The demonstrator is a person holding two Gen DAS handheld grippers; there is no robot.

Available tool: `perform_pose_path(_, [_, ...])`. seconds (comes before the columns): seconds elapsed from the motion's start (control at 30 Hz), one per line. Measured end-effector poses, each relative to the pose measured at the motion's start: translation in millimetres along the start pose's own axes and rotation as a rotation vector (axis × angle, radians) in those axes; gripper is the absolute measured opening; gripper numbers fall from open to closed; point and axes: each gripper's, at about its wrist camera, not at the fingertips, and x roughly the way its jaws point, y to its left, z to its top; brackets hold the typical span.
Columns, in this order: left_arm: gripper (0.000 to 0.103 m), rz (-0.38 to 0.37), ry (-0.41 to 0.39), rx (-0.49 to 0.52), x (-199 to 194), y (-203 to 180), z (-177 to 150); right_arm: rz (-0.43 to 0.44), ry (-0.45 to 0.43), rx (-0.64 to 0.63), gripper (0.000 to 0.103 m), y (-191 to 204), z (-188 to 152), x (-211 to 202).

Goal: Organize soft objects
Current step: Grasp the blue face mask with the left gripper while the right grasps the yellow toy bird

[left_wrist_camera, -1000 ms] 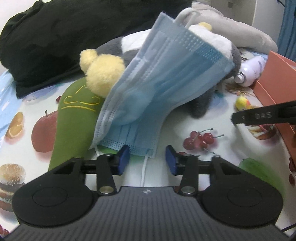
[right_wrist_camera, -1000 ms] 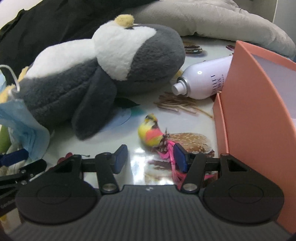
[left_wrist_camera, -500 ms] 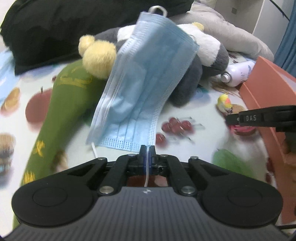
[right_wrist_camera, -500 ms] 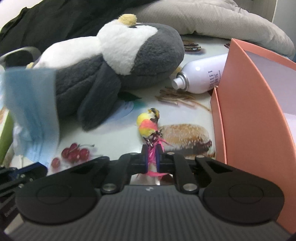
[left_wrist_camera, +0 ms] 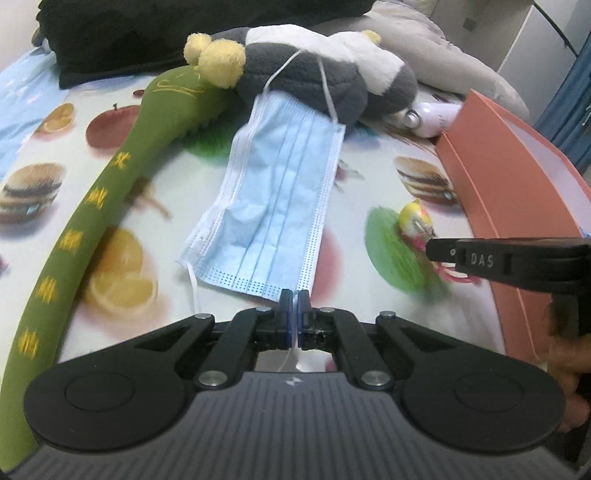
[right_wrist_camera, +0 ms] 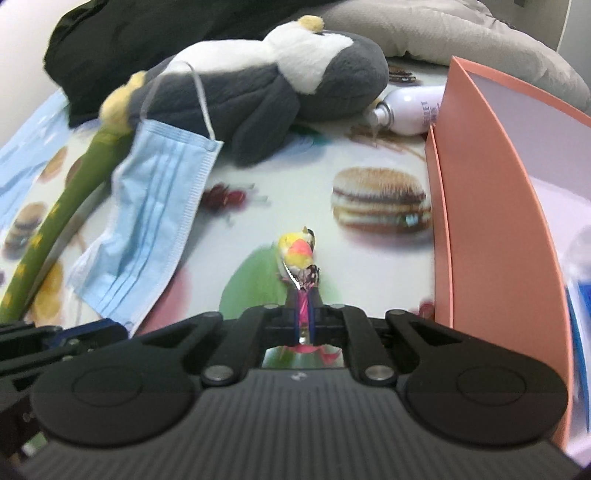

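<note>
My left gripper is shut on the near ear loop of a blue face mask, which stretches away from me; its far loop lies over a grey and white plush penguin. The mask also shows in the right wrist view. My right gripper is shut on the pink tail of a small yellow and orange bird toy, held above the printed cloth. The bird toy and the right gripper also show in the left wrist view. A long green plush with a yellow tip lies at the left.
An orange box stands open at the right, also in the left wrist view. A white spray bottle lies beside the penguin. Black clothing and a grey cushion lie at the back on the fruit-and-burger printed cloth.
Both grippers shut: the left on the mask's loop, the right on the bird toy's tail. Both then pulled back toward me, drawing the mask off the penguin and lifting the bird.
</note>
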Motion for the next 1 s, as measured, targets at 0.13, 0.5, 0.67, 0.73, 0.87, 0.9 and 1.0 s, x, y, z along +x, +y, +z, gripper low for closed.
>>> perform_pose_path(0.13, [0.003, -0.005, -0.003, 0.018, -24, -8, -21, 0.01, -0.002, -0.023, 0.008, 6, -24, -23])
perform_pose_path(0.5, [0.003, -0.048, 0.015, 0.021, -77, -21, -66, 0.041, 0.03, -0.003, 0.008, 2, -88, -71])
perform_pose_path(0.67, [0.004, -0.067, 0.054, 0.053, -80, -26, -74, 0.092, 0.041, 0.036, 0.011, -4, -105, -79])
perform_pose_path(0.73, [0.011, -0.068, 0.071, 0.073, -78, -28, -74, 0.091, 0.045, 0.045, 0.013, -6, -107, -80])
perform_pose_path(0.87, [0.052, -0.056, 0.025, 0.091, -85, -29, -69, 0.094, 0.032, 0.049, 0.035, -8, -105, -81])
perform_pose_path(0.9, [0.055, -0.059, 0.01, 0.095, -88, -30, -66, 0.093, 0.027, 0.05, 0.044, -9, -104, -82])
perform_pose_path(1.0, [0.059, -0.048, -0.025, 0.112, -92, -32, -54, 0.109, 0.006, 0.036, 0.046, -10, -99, -81])
